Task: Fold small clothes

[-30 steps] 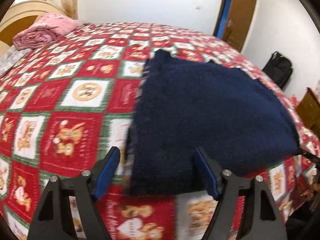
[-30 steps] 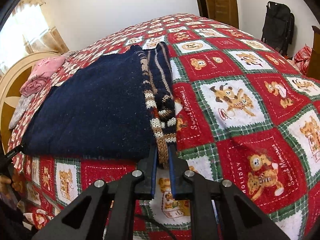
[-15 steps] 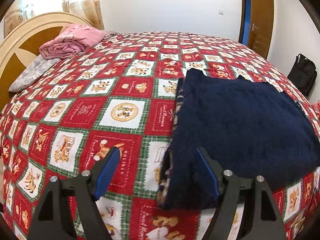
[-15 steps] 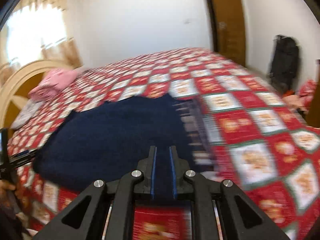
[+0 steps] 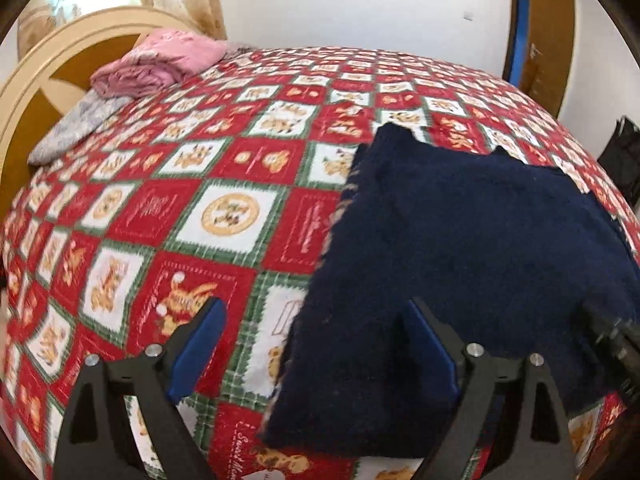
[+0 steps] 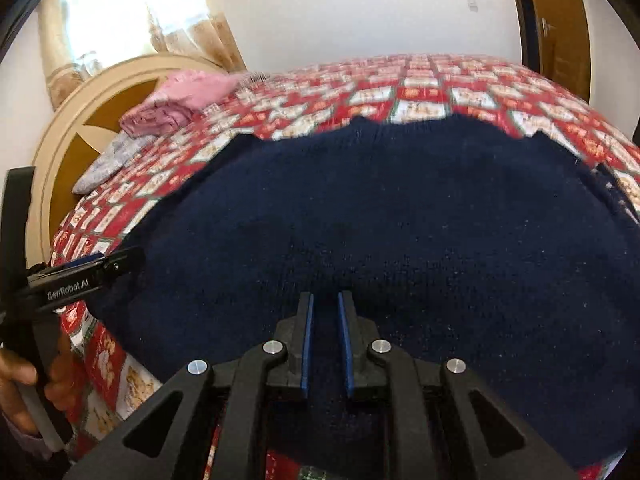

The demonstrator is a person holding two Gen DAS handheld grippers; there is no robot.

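Two views to work from. From the left wrist, my left gripper (image 5: 312, 344) is spread wide and grasping nothing, low in the frame over the near left edge of the navy sweater (image 5: 472, 264), which lies flat on the red patchwork bedspread (image 5: 168, 216) at centre right; a pink folded pile (image 5: 160, 62) sits upper left by the headboard (image 5: 48, 80). From the right wrist, my right gripper (image 6: 325, 340) is nearly clenched, a narrow gap showing with no cloth that I can see in it, hovering over the sweater's near hem at bottom centre; the left gripper shows at the left edge. My worry: pinching only the top layer of this thick knit would drag it and skew the fold.
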